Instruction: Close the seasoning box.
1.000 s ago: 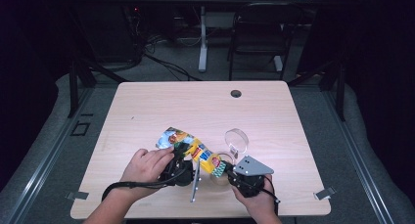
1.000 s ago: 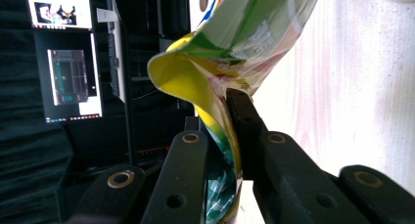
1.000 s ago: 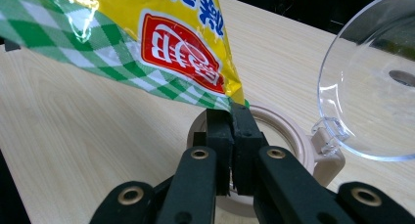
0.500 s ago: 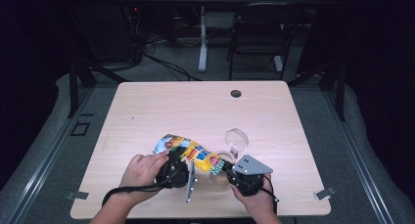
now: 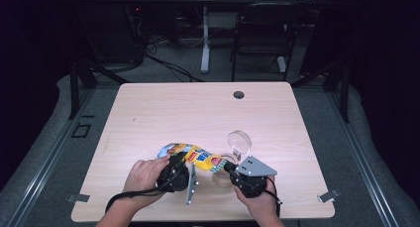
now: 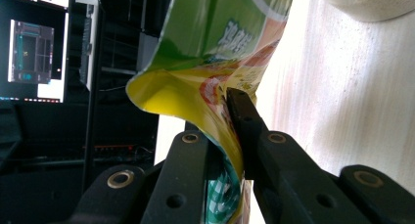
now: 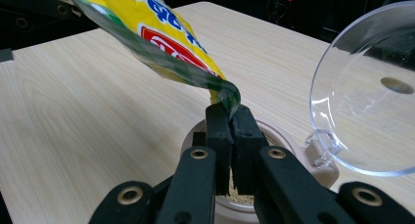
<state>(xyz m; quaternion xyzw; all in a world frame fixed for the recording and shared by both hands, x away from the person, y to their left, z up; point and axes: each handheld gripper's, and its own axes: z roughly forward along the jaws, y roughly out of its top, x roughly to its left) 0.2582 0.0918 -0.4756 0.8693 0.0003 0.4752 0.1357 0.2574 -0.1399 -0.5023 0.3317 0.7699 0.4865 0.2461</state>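
Note:
A yellow and green snack bag (image 5: 194, 156) is stretched between both grippers near the table's front edge. My left gripper (image 5: 174, 173) is shut on the bag's left end (image 6: 222, 111), seen close up with the foil pinched between the jaws. My right gripper (image 5: 229, 168) is shut on the bag's lower corner (image 7: 226, 98), just above a round beige container (image 7: 288, 150) that holds fine tan grains. The container's clear hinged lid (image 5: 239, 142) stands open beside it (image 7: 364, 92).
A wooden table (image 5: 198, 113) carries everything, with a dark cable hole (image 5: 239, 94) near its far edge. A metal bar (image 5: 191, 183) lies in front between the hands. A chair and desk legs stand behind the table.
The bag and my left gripper have lowered and shifted slightly toward the front, with the bag's left end dropping. My right gripper has stayed over the container.

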